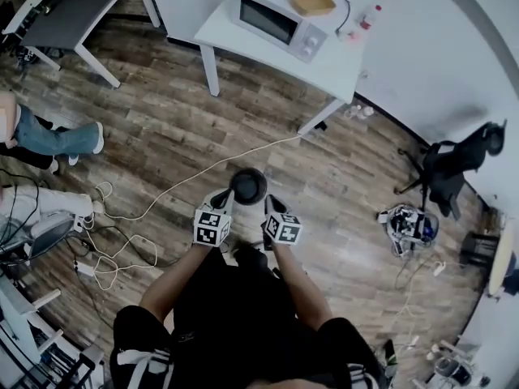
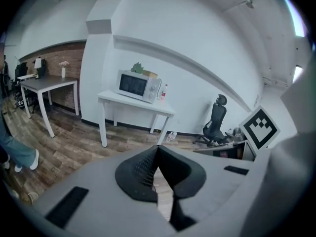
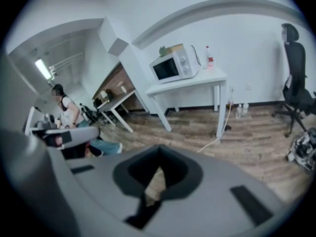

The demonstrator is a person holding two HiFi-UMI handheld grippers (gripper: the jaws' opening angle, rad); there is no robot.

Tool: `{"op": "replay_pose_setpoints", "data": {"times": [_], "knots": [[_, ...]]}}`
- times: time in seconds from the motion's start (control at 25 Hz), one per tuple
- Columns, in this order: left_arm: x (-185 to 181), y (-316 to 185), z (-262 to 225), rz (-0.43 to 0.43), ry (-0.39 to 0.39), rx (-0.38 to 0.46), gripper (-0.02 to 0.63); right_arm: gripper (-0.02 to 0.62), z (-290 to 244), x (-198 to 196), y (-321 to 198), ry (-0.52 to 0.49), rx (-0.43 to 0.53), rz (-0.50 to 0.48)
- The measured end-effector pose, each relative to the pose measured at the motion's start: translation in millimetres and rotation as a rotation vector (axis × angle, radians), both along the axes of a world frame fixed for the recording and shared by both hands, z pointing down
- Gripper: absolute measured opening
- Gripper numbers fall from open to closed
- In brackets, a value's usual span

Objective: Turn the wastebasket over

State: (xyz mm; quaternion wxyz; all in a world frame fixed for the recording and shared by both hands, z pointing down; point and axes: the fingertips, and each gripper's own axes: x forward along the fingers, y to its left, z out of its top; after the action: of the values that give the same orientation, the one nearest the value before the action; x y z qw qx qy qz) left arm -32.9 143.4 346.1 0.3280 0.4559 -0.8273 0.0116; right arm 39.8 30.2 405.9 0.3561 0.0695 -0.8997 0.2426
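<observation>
In the head view the black round wastebasket (image 1: 248,186) stands on the wooden floor, seen from above, just beyond my two grippers. My left gripper (image 1: 225,196) is at its left edge and my right gripper (image 1: 271,204) at its right edge, both well above the floor. In the left gripper view the left gripper (image 2: 157,148) is shut with nothing between its dark pads. The right gripper (image 3: 159,150) is likewise shut and empty in its own view. Neither gripper view shows the wastebasket.
A white table (image 1: 340,67) carrying a microwave (image 1: 280,21), a bowl and a bottle stands ahead. A white cable (image 1: 203,173) runs across the floor. A black office chair (image 1: 454,168) and clutter (image 1: 409,224) are on the right; a seated person's legs (image 1: 53,138) are on the left.
</observation>
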Motion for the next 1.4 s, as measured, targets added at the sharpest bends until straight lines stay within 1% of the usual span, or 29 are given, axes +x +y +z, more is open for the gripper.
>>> {"op": "replay_pose_setpoints", "data": {"times": [0.2,0.36,0.52,0.68,0.76,0.8,0.92,1.08,1.4], "knots": [[4.6,-2.5,-65.2,0.011,-0.108,0.087,0.035,0.032,-65.9,2.3,2.0,-0.114,0.028,0.008],[4.2,-4.4,-109.2,0.021,-0.178,0.138,0.035,0.032,-118.8,1.5,0.7,-0.220,0.066,0.022],[20.2,-1.5,-148.6,0.065,-0.249,0.167,0.035,0.032,-168.3,9.4,12.7,-0.338,0.127,-0.013],[37.6,1.3,-180.1,0.078,-0.323,0.211,0.035,0.032,-197.3,23.9,19.3,-0.394,0.177,-0.011],[44.5,2.8,-186.4,0.083,-0.373,0.227,0.035,0.032,-206.7,31.4,24.1,-0.405,0.193,-0.015],[46.6,3.2,-186.1,0.083,-0.383,0.228,0.035,0.032,-208.8,34.6,26.3,-0.408,0.197,-0.015],[48.1,3.8,-182.4,0.069,-0.368,0.229,0.035,0.032,-207.2,38.5,32.1,-0.418,0.199,-0.015],[50.4,1.8,-183.0,0.063,-0.383,0.237,0.035,0.032,-208.9,38.2,35.1,-0.421,0.202,-0.031],[44.4,5.7,-179.7,0.040,-0.372,0.235,0.035,0.032,-208.5,35.6,37.9,-0.422,0.194,-0.043]]}}
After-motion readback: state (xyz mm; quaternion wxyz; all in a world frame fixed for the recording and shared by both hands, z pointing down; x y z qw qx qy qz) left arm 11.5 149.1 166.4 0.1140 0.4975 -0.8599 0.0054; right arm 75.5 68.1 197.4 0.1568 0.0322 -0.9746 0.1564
